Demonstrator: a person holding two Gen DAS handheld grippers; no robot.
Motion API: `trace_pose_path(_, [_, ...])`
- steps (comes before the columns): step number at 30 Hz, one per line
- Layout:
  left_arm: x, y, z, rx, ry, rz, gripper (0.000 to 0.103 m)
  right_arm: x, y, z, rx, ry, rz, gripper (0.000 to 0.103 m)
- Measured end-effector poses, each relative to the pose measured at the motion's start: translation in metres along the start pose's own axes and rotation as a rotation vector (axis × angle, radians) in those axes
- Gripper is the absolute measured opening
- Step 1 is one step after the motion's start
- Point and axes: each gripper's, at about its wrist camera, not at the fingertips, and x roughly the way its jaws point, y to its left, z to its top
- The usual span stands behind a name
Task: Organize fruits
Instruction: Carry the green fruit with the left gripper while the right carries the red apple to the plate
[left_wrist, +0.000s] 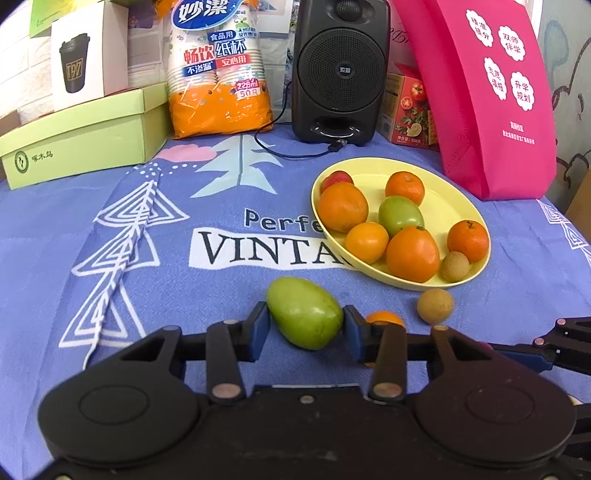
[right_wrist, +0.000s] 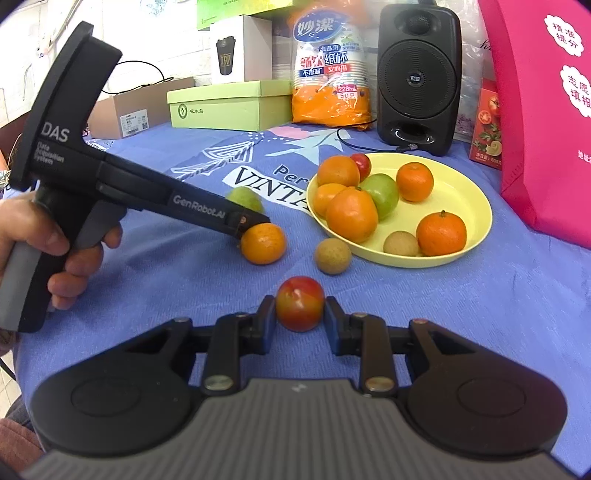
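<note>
The left tongs (left_wrist: 306, 325) sit with a green mango-shaped fruit (left_wrist: 304, 312) between their blue pads (left_wrist: 260, 325), both pads at or against its sides, so they look closed on it, low over the blue cloth of the counter (left_wrist: 184, 295). The right tongs (right_wrist: 300, 320) flank a red-and-yellow fruit (right_wrist: 300, 308) in the same way, pads at its flanks; whether they press firmly or only touch cannot be told. Just beyond the left tongs' right pad lies a small orange (right_wrist: 263, 243), nearly touching that finger, and a brown round fruit (right_wrist: 332, 256) sits a little farther on, between both tongs and the yellow plate (right_wrist: 469, 192). The plate, ahead and to the right, already carries oranges, a green fruit, a red one and a brown one, crowded on its left half. The risks: the green fruit is smooth and tapered and could squirt out of a shallow grip; lifting may nudge the loose orange rolling; and setting fruit onto the crowded side could knock others over the low rim.
</note>
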Motion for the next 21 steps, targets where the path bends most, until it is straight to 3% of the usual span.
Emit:
trace_pose_path(12, [-0.049,-0.013,0.008,0.049,-0.065,-0.054,0.042,-0.034,-0.025,-0.003,0.033,-0.041,-0.073,0.027])
trace_pose_path(21, [-0.035,-0.037,0.045,0.109,-0.076,-0.083,0.042,-0.035,-0.047,0.025,-0.001,-0.086,-0.118,0.027])
